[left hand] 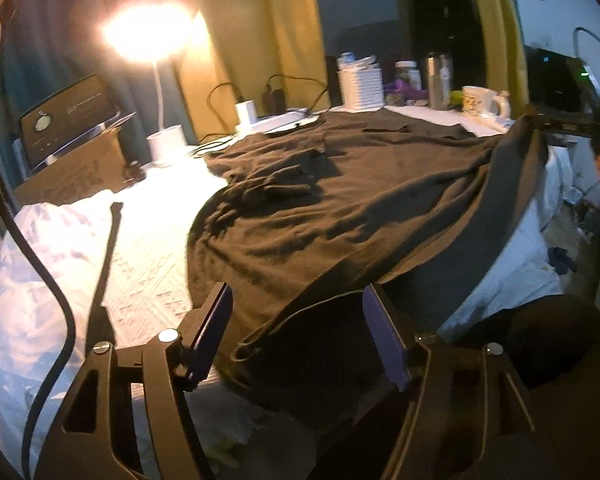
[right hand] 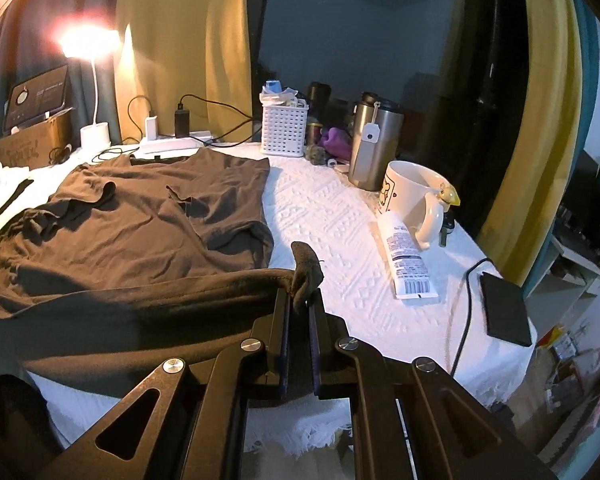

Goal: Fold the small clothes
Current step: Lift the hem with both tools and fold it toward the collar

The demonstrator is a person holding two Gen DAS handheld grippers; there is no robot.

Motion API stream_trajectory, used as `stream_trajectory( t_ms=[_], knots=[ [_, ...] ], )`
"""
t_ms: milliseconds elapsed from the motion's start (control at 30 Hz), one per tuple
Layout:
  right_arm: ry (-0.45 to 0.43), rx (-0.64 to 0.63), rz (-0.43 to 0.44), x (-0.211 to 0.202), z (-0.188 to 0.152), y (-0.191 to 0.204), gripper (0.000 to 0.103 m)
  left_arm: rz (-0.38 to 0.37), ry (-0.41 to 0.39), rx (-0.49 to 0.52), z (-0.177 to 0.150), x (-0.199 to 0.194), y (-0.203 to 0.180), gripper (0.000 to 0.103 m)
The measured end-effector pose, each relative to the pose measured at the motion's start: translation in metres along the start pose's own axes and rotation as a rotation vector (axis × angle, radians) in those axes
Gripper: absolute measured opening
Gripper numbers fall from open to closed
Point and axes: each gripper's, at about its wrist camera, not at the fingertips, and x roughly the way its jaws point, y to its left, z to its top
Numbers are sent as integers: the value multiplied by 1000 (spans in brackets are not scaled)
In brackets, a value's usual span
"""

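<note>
A: What is seen nearest the cameras?

B: The left gripper [left hand: 296, 332] is seen with its jaws standing apart; the near hem of the dark brown T-shirt [left hand: 340, 208] is draped between them, but it is not pressed by the pads. The right gripper [right hand: 300, 300] is clamped on a bunched corner of the same hem, which is lifted off the tabletop [right hand: 340, 216].

A: And where is the garment laid?

B: It is spread, wrinkled, over the white textured cloth of the tabletop, with its neckline turned toward the far edge.

A: What is found beyond it?

B: A white tube [right hand: 406, 256] and a black slab with a cable [right hand: 506, 308] are placed to the right. Farther back a cream mug [right hand: 410, 196], a steel tumbler [right hand: 374, 148], a white slotted basket [right hand: 284, 130] and a power strip [right hand: 172, 145] are lined up. A lit desk lamp [right hand: 90, 40] is stood at the far left.
</note>
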Motion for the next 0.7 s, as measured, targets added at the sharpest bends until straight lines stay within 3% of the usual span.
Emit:
stream_trajectory(
  t_ms=[200,300,367,433,533,700],
  knots=[
    [12,34,5,10,-3,-6,8,-6,98,16,-7,23,4,68],
    [14,48,3,10,-6,-10,8,-12,100,40,-11,25,3,67],
    [17,59,5,11,-8,-12,8,-29,92,57,-13,23,0,39],
    [17,63,6,11,-9,-12,8,-40,93,61,-11,21,-5,17],
    [10,65,7,9,-8,-10,8,-21,72,82,-8,14,-11,11],
    [-19,65,7,-4,-2,-11,8,-17,10,48,7,-5,-6,10]
  ],
)
